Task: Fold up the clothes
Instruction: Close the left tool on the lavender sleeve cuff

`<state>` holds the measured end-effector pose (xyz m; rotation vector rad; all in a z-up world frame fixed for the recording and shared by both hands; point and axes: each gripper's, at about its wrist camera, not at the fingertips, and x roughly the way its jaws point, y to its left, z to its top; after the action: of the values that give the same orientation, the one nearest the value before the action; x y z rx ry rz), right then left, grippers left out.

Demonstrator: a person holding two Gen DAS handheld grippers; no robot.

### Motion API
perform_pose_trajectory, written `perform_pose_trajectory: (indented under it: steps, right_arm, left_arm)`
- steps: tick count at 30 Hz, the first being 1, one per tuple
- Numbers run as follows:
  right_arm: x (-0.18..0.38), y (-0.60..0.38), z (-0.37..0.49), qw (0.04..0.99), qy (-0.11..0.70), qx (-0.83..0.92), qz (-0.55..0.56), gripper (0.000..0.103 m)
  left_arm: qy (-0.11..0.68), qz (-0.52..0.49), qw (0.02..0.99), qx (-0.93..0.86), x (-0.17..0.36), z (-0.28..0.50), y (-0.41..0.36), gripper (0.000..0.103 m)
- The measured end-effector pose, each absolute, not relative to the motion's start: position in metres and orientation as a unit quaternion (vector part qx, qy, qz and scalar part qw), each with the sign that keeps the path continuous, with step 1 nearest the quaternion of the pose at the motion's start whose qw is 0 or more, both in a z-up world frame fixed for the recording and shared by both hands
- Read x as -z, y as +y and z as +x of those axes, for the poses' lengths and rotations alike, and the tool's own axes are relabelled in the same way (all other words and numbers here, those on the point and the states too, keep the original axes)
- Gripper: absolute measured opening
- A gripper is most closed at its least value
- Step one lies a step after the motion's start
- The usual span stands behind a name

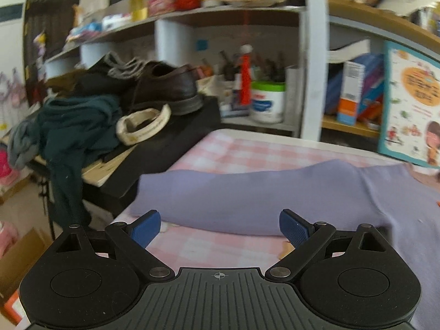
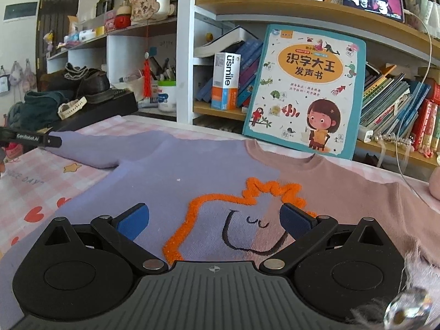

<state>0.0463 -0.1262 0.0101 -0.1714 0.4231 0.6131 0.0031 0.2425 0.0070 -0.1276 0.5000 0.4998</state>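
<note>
1. Cluttered shelving (image 2: pixel 275 8) behind, crammed with books and jars; pink checked cloth covers the surface (image 2: pixel 30 192); a children's picture book (image 2: pixel 305 90) leans upright against the shelf at the far edge.
2. Sweater (image 2: pixel 170 181) lies flat, front up, across the surface; half lilac, half dusty pink, with an orange fuzzy outline on the chest; neckline toward the shelves.
3. Lilac sleeve (image 1: pixel 247 192) stretches out sideways toward the left; it lies just ahead of the left gripper (image 1: pixel 220 227).
4. Left gripper: jaws spread wide, nothing between them; low over the checked cloth, near the sleeve's edge.
5. Right gripper (image 2: pixel 214 220): jaws likewise parted and empty, poised above the chest motif.
6. Beside the surface, a black stand (image 1: pixel 165 148) carries a brown shoe (image 1: pixel 170 85) and dark green clothing (image 1: pixel 77 126).
7. Judgement: folding not yet begun; sleeve looks the likely first grab.
8. Risks: a pinch taken too deep could catch the checked cloth along with the knit and drag it; a one-layer grab could leave the sleeve twisted; a wide swing inward could knock the leaning book over.
</note>
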Motion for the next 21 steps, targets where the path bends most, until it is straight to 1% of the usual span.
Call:
perform_pose_trajectory:
  steps: [4,5,6,7,8,9,13,16,18,21]
  right_arm:
    - [-0.01,-0.123,0.042,0.927,0.2,-0.302,-0.098,0.102]
    - [-0.01,-0.122,0.042,0.927,0.199,-0.303,-0.1,0.102]
    - [-0.01,-0.121,0.041,0.926,0.198,-0.304,-0.103,0.102]
    - [-0.01,-0.121,0.041,0.926,0.196,-0.305,-0.105,0.102]
    - [-0.01,-0.12,0.04,0.926,0.196,-0.306,-0.107,0.102]
    - [-0.01,-0.12,0.04,0.925,0.196,-0.307,-0.107,0.102]
    - [-0.01,-0.12,0.041,0.924,0.197,-0.309,-0.104,0.102]
    - [-0.011,-0.122,0.042,0.924,0.2,-0.311,-0.099,0.102]
    - [-0.01,-0.122,0.043,0.923,0.202,-0.312,-0.098,0.102]
    - [-0.01,-0.121,0.043,0.922,0.204,-0.313,-0.099,0.102]
  left_arm:
    - [0.236,-0.097,0.926,-0.277,-0.005,0.002,0.267,0.093]
    - [0.231,-0.109,0.923,-0.287,-0.004,0.001,0.274,0.088]
    - [0.229,-0.12,0.919,-0.297,-0.003,0.001,0.282,0.078]
    - [0.23,-0.129,0.916,-0.301,-0.001,0.001,0.289,0.07]
    - [0.233,-0.137,0.913,-0.306,0.001,0.003,0.296,0.055]
    - [0.24,-0.141,0.908,-0.312,0.003,0.005,0.303,0.046]
    - [0.252,-0.17,0.898,-0.318,0.01,0.01,0.32,0.046]
    - [0.247,-0.177,0.901,-0.31,0.011,0.011,0.319,0.045]
    - [0.239,-0.198,0.907,-0.284,0.012,0.012,0.317,0.042]
    - [0.235,-0.215,0.914,-0.253,0.012,0.016,0.309,0.041]
